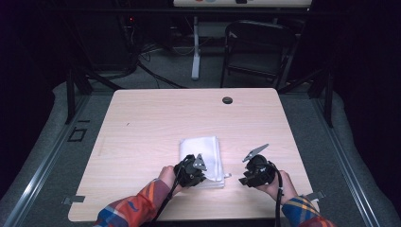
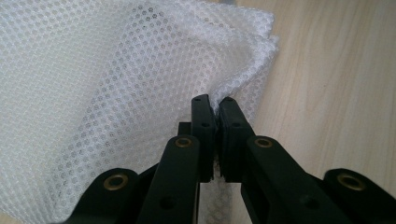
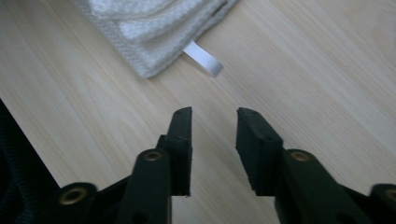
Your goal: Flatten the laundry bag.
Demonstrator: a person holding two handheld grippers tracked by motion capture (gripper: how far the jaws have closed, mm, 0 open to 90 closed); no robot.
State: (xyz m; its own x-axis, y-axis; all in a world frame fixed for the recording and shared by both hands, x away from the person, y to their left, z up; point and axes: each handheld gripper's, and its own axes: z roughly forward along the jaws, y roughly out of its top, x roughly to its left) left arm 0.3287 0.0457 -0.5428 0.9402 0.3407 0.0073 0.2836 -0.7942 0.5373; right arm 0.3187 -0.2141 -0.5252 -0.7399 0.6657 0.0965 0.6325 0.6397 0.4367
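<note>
While pinching a fold of white mesh cloth (image 2: 116, 74) between jaws pressed almost flush together, with only a sliver of fabric in the slit, sits at the cloth's near edge: left gripper (image 2: 214, 103). Lifted slightly there, the mesh, with several layered edges fanning out past the jaw tips and bare pale wood table (image 2: 336, 93) just beyond them. Seen from the high view, same left gripper (image 1: 193, 171) resting on the near right part of the cloth (image 1: 201, 150), grey three-cornered plate tilted up over it, held by a hand coming out of a plaid orange-and-blue sleeve (image 1: 137, 210). Lying folded into a rough rectangle, the cloth, on the near half of the table (image 1: 142, 123), a little right of its middle. Sticking out from the cloth's near right corner, flat on the wood, a small white tag (image 3: 203, 58). Just beside the cloth on its right, apart from it and holding nothing: right gripper (image 3: 214, 121), jaws parted with a clear gap and bare wood showing between them, tips aimed toward the tag and the corner of the cloth (image 3: 149, 23). From above, right gripper (image 1: 257, 169) level with the left one, cable trailing back along the wrist. Far beyond the cloth, near the table's far edge, a small dark round hole (image 1: 227, 100); past that, a dark folding chair (image 1: 257, 47) on the floor.
</note>
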